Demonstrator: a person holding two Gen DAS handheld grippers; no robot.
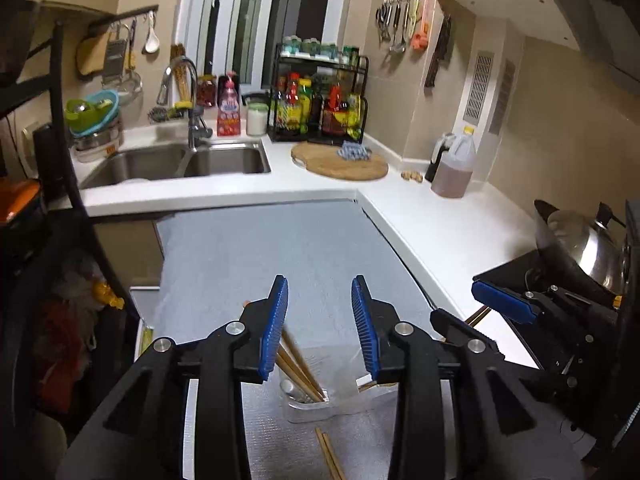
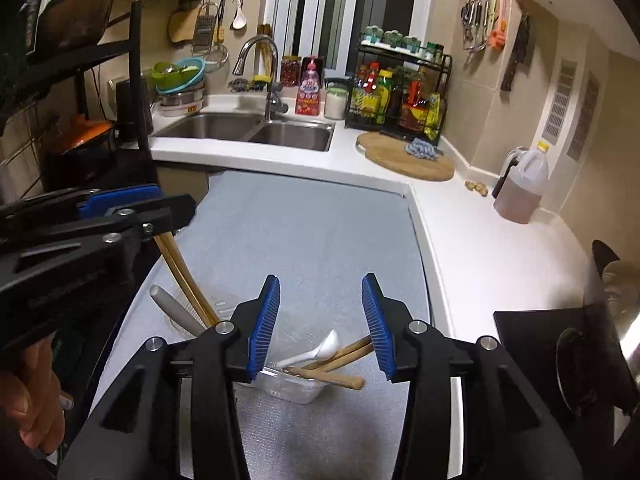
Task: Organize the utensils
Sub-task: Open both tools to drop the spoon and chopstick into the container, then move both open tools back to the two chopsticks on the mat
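Both hand-held grippers released over utensil containers on the tabletop [image 2: 320, 232]

Left hand-held gripper [image 1: 320, 320] gapes, chopsticks [image 1: 298, 368] in a clear container [image 1: 316, 406] just below; right hand-held gripper [image 2: 320, 324] gapes above a clear box [image 2: 292, 388] holding a white spoon [image 2: 316, 352] and wooden utensils [image 2: 344, 354].

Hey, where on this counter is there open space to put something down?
The grey mat is bare beyond both clear cups, up to the white counter. That counter is free between the cutting board and stove. It is crowded around the cups and chopsticks.
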